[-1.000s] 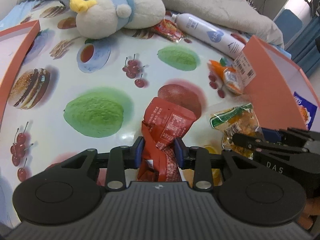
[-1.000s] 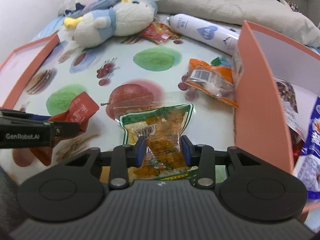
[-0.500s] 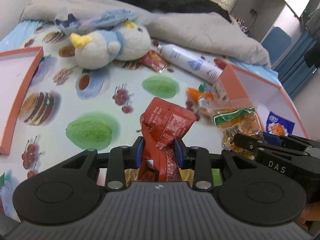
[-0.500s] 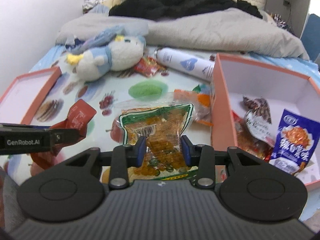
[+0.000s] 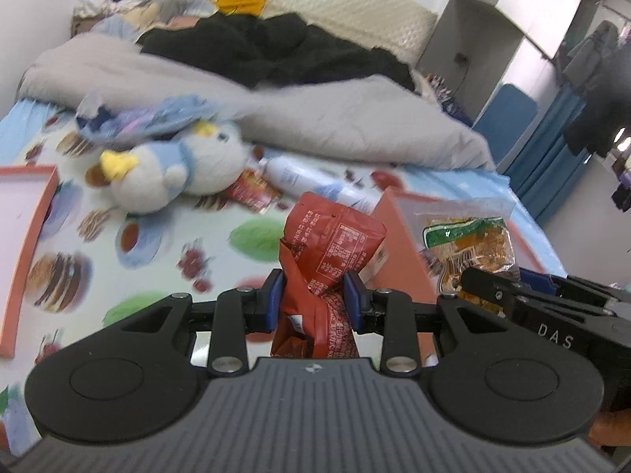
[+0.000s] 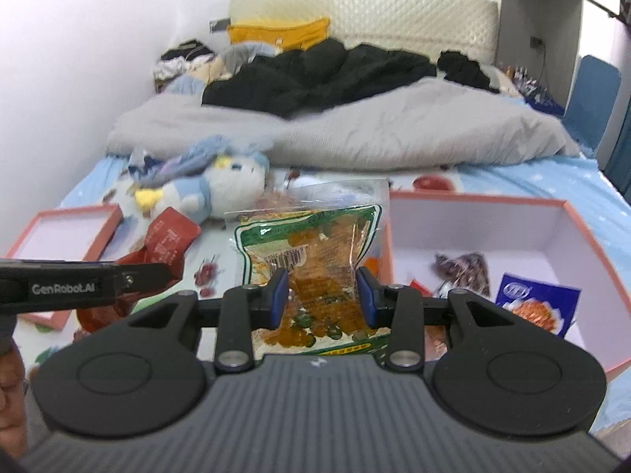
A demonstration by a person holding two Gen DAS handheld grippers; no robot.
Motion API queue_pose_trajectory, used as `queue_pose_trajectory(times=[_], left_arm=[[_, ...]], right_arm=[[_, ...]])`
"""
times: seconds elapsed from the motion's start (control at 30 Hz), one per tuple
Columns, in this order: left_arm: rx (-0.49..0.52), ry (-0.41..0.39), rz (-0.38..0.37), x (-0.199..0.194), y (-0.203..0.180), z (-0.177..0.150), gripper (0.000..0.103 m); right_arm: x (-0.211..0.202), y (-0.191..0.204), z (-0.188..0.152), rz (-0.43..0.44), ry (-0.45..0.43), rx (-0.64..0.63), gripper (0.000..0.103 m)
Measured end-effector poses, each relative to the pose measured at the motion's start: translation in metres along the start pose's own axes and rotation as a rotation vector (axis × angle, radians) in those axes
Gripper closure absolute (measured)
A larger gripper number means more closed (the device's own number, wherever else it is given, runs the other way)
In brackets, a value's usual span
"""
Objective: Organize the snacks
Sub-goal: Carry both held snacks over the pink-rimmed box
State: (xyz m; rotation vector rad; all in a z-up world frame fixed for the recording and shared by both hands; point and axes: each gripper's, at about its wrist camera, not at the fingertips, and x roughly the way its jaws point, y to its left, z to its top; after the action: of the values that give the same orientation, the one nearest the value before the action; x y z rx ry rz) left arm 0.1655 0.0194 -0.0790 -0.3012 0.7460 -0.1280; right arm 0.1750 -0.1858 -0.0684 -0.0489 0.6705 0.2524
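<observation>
Left gripper (image 5: 315, 295) pinches crumpled red snack packet (image 5: 329, 244), held above bed's fruit-print sheet (image 5: 157, 244). Right gripper (image 6: 322, 295) pinches green-and-orange snack bag (image 6: 311, 248), beside open pink box (image 6: 583, 232) at sheet's right edge, other snacks inside.

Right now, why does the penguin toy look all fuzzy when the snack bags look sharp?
Left wrist view: the penguin plush and printed sheet smear with motion blur, while the red snack packet held in the left gripper stays crisp. Right wrist view: same, plush blurred, clear green-edged packet sharp; fisheye bends the edges.
</observation>
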Motion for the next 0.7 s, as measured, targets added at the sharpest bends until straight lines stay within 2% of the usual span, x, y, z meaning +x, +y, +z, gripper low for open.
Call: queue_pose_trajectory(times=[0.4,0.53,0.7], left_arm=[[0.079,-0.079,-0.128,-0.012,-0.075,0.038,0.065],[0.103,-0.070,-0.174,-0.004,-0.103,0.042,0.065],[0.125,-0.013,-0.236,0.019,-0.138,0.037,0.065]], right_arm=[[-0.047,-0.051,0.028,-0.110,-0.127,0.046,0.063],[-0.055,-0.072,0.028,-0.148,-0.142,0.074,0.063],[-0.052,-0.100,0.022,-0.191,-0.127,0.123,0.063]])
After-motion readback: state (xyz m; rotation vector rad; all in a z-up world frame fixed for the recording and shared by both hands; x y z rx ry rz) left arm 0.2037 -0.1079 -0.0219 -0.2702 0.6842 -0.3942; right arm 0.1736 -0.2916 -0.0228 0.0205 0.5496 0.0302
